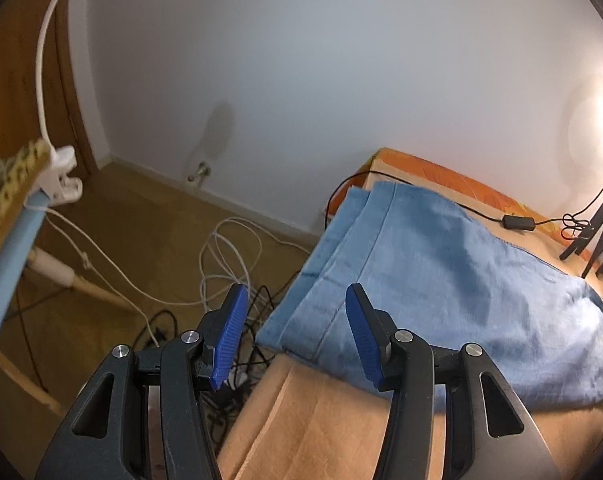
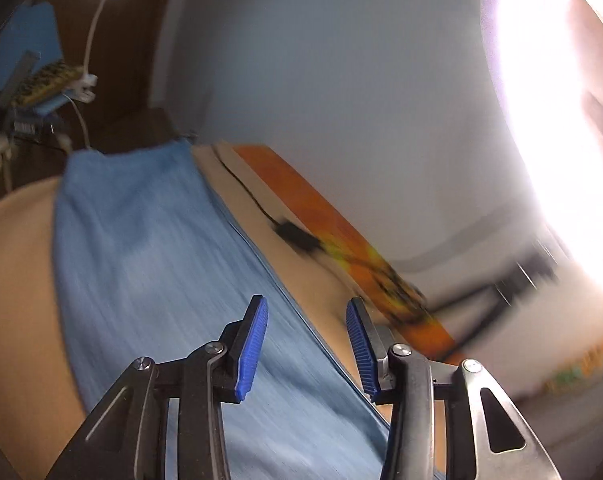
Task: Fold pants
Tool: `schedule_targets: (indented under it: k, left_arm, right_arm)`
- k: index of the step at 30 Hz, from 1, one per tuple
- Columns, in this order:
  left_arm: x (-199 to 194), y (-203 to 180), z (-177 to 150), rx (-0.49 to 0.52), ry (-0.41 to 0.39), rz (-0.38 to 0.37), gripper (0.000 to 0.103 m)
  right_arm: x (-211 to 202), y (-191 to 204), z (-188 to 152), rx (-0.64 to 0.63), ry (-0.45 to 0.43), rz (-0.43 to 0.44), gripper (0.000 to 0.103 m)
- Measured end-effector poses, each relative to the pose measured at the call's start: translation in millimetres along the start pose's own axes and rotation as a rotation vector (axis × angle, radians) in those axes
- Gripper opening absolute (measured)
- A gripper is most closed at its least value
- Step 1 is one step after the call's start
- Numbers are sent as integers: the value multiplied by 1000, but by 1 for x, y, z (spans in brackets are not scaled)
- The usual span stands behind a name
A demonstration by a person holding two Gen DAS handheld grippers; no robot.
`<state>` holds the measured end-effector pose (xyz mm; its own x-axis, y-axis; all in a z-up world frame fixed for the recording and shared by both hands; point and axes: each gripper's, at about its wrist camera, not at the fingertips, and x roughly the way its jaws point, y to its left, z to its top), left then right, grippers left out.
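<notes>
Hovering spread and empty, left gripper (image 1: 295, 334) and right gripper (image 2: 306, 346) — light-blue folded cotton pants (image 1: 441, 272) overhang the peach bed edge (image 1: 301, 420), risk sliding.

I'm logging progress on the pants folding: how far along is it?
Done: the light blue denim pants lie flat on the peach-covered bed, legs apparently stacked. In hand: nothing; the left gripper and right gripper both stand open above the cloth. Left: probably folding the length over.
</notes>
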<state>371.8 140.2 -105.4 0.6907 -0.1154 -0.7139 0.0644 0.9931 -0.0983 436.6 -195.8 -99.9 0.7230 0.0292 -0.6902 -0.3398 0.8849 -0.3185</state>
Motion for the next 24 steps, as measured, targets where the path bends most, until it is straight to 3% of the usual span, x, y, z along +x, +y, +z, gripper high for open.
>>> schedule_targets:
  k: [2, 10, 24]
  left_arm:
    - [4, 3, -5, -13, 8, -27, 50]
    - [23, 5, -24, -10, 38, -79, 53]
    - [39, 6, -29, 22, 10, -93, 54]
  right_arm:
    - [10, 11, 21, 11, -11, 50, 56]
    - [64, 49, 92, 63, -10, 219, 57]
    - [179, 98, 168, 168, 98, 378, 57]
